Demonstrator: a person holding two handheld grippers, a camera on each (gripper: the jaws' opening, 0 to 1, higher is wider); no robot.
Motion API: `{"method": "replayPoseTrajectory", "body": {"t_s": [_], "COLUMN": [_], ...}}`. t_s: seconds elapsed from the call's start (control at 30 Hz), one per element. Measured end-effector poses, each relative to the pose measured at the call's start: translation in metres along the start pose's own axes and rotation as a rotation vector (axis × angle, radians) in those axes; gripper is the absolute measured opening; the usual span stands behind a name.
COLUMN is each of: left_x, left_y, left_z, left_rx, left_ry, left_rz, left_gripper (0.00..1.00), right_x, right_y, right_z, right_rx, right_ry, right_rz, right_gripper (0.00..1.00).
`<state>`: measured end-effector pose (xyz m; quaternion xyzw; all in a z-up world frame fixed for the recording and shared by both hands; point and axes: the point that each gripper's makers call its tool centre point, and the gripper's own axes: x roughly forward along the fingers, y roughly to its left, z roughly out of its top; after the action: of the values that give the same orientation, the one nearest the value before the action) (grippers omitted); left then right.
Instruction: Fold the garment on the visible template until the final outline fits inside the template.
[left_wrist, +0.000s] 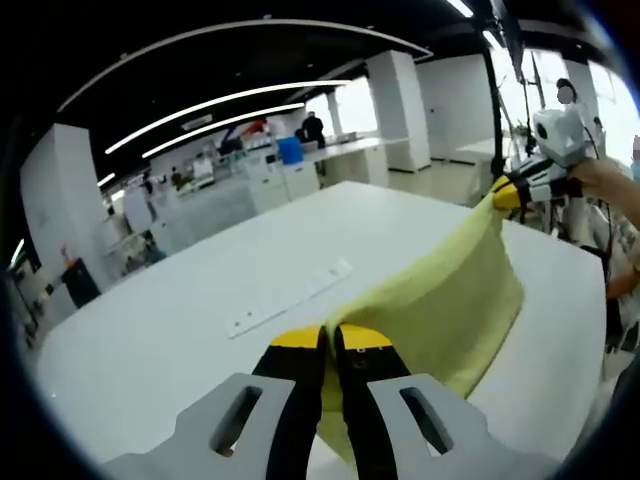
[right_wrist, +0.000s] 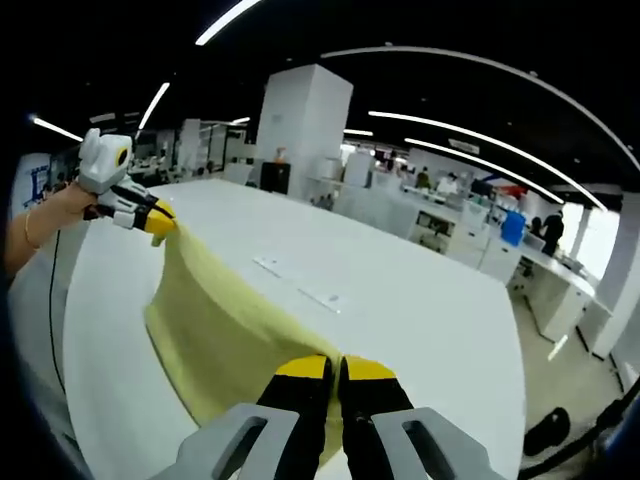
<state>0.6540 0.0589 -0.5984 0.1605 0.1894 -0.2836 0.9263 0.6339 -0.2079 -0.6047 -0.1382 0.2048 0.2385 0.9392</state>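
A pale yellow garment (left_wrist: 450, 300) hangs stretched in the air between both grippers, above the white table (left_wrist: 200, 310). My left gripper (left_wrist: 331, 340) is shut on one top corner of it. The right gripper (left_wrist: 512, 190) comes in from the right in the left gripper view, pinching the other corner. In the right gripper view, my right gripper (right_wrist: 333, 370) is shut on the garment (right_wrist: 215, 320), and the left gripper (right_wrist: 160, 222) holds the far corner, with a hand behind it. The cloth's lower edge droops toward the table.
White strips (left_wrist: 290, 297) lie on the table (right_wrist: 420, 300) past the cloth, also seen as strips (right_wrist: 300, 283) in the right gripper view. Desks, pillars and a person stand far off in the room. A person's arm (left_wrist: 610, 185) is at the right.
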Motion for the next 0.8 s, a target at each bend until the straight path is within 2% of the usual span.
{"method": "replayPoseTrajectory", "body": {"t_s": [0.13,0.3,0.5,0.8], "left_x": [0.012,0.037,0.066,0.099], "left_y": [0.004,0.006,0.010,0.014], "left_z": [-0.011,-0.023,-0.053,-0.078], "left_rx": [-0.037,-0.025,-0.037,-0.053], "left_ry": [0.031,0.055,0.127,0.161], "left_rz": [-0.004,-0.014,-0.038,-0.052], "left_gripper": [0.02,0.02,0.02,0.02], "right_x": [0.020,0.042,0.067,0.098], "right_y": [-0.004,-0.012,-0.013,-0.016], "right_z": [-0.009,-0.030,-0.049,-0.082], "right_rx": [0.015,0.062,0.087,0.112], "right_ry": [0.018,0.072,0.118,0.194], "right_rz": [0.001,-0.011,-0.002,0.001], "right_gripper": [0.00,0.00,0.00,0.00]}}
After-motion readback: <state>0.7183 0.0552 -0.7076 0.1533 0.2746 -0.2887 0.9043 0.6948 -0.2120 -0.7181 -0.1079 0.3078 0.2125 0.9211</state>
